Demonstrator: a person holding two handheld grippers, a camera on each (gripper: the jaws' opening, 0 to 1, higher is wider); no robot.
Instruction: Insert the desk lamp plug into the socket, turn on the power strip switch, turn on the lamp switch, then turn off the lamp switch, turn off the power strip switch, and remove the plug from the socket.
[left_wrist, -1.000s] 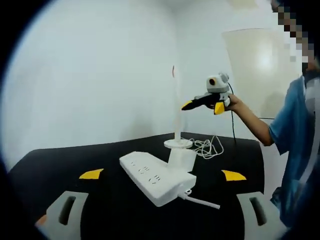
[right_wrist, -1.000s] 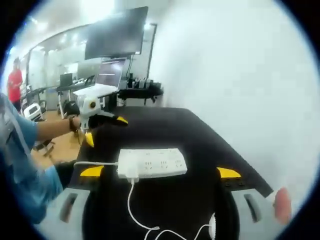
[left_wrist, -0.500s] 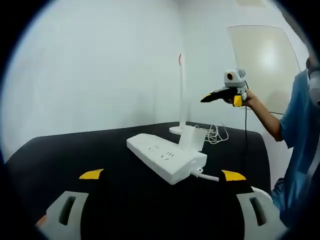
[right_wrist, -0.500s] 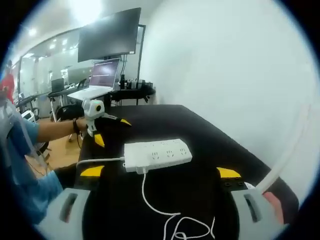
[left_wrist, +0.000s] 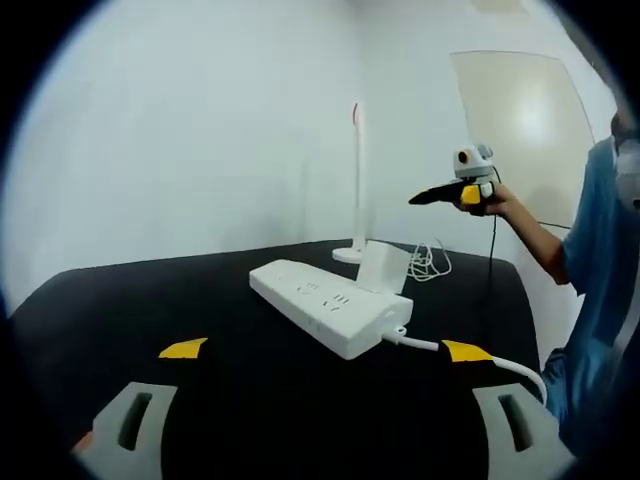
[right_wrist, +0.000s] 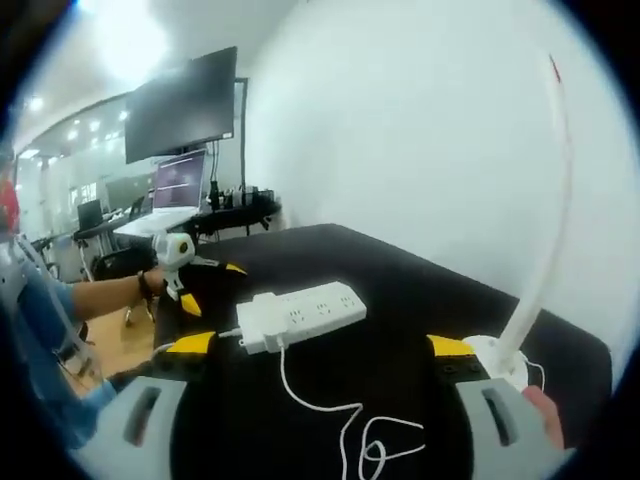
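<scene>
A white power strip (left_wrist: 330, 315) lies flat near the middle of the black table (left_wrist: 150, 310), its cable (right_wrist: 310, 400) running off one end and looping on the tabletop. The desk lamp (right_wrist: 535, 270) stands toward the far edge by the white wall, its round base (right_wrist: 495, 358) on the table and its thin stem rising upright. The plug is probably the white block just behind the strip, though the view is too soft to be sure. The left gripper (left_wrist: 325, 350) hovers with jaws spread wide, gripping nothing; the right gripper (right_wrist: 320, 345) is likewise spread wide and empty, raised above the table near the lamp.
</scene>
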